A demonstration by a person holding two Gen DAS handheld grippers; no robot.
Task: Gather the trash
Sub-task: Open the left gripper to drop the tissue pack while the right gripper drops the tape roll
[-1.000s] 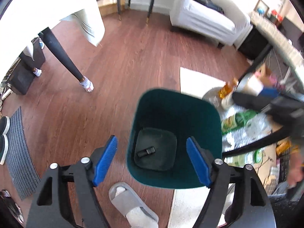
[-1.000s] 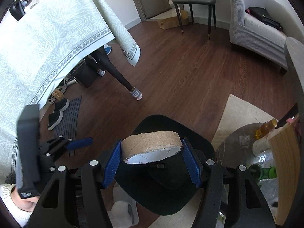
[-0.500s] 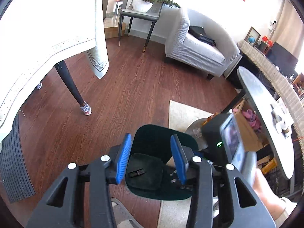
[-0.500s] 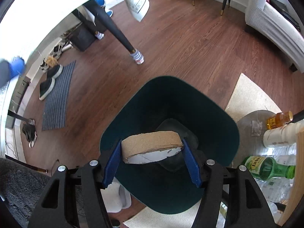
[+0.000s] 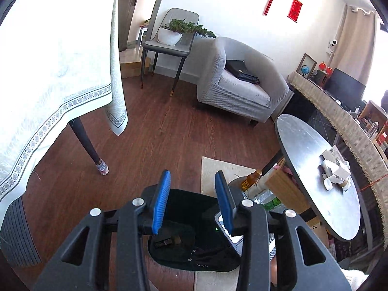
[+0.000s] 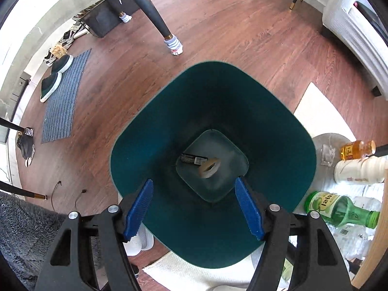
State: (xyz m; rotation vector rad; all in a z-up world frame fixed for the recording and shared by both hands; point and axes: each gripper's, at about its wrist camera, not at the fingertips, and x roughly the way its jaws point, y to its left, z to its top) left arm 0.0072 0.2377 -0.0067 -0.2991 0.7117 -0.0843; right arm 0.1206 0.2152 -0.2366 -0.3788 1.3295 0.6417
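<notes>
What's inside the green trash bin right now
In the green trash bin, two things lie on the bottom: a cardboard tape roll and a small dark wrapper touching it. The near wall's base is hidden from this angle.

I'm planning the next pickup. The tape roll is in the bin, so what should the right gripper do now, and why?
Probably lift the right gripper out of the green bin. Its jaws have just been opening and hold nothing; the cardboard tape roll lies on the bin floor beside a dark wrapper. More trash, like the green bottle, waits beside the bin.
</notes>
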